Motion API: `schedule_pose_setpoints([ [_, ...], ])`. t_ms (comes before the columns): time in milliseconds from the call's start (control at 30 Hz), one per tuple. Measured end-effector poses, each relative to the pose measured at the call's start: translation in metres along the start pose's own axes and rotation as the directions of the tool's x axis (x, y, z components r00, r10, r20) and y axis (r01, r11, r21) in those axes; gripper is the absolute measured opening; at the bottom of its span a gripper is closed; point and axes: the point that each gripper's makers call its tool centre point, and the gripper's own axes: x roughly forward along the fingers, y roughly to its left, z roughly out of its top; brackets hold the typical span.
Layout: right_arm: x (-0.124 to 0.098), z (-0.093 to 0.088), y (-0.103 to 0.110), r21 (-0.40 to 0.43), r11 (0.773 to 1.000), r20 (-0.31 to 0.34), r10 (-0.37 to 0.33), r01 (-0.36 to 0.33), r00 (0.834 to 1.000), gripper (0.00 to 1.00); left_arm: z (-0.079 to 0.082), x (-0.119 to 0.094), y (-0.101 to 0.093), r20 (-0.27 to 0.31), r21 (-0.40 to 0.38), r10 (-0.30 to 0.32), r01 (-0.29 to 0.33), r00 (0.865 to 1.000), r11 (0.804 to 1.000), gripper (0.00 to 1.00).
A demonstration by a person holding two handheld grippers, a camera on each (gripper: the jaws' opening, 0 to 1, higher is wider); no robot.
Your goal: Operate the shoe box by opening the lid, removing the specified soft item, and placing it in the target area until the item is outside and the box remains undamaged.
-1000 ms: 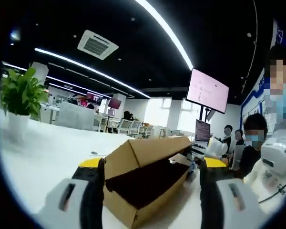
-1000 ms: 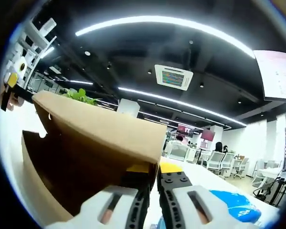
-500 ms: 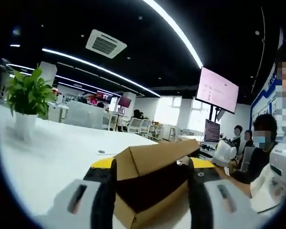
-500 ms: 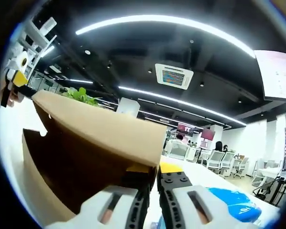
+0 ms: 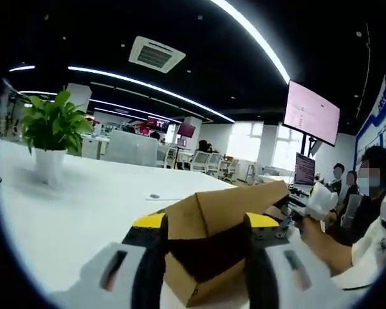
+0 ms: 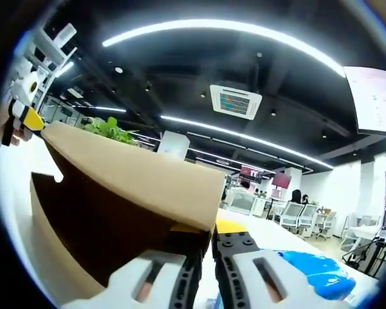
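Left gripper view: potted plant (image 5: pixel 53 132) stands far left on the white bench (image 5: pixel 83 206), well apart from the box. Left gripper (image 5: pixel 203 248) has its jaws spread, released, straddling the near corner of the shoe box (image 5: pixel 209 251); whether the jaws touch the cardboard, can't tell. The box sits on the bench, its lid (image 5: pixel 244 196) raised at an angle and its inside dark; contents not readable. Right of the box a person's hand (image 5: pixel 312 235) reaches in with the other gripper at the far end of the lid. Wall screen (image 5: pixel 311 112) top right, seated people below it. Right gripper view: another gripper's yellow-tipped jaw (image 6: pixel 24 120) at the far left edge, at the lid's far corner. The shoe box (image 6: pixel 71 238) takes the left half, lid (image 6: pixel 135 183) tilted up over a dark interior. Right gripper (image 6: pixel 206 241) is clenched on the lid's edge, jaws nearly together with the cardboard pinched between them. A blue soft item (image 6: pixel 315 277) lies on the bench (image 6: pixel 276 238) just right of the gripper, outside the box.
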Motion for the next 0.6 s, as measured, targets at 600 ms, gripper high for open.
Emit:
schedule_pose_setpoints([
  [600, -0.0016, -0.0091, 0.0047, 0.001, 1.0, -0.037, 0.019, -0.019, 0.999, 0.02, -0.0085, 0.002, -0.0002, -0.039, 0.026, 0.017, -0.016, 0.999, 1.0, 0.34],
])
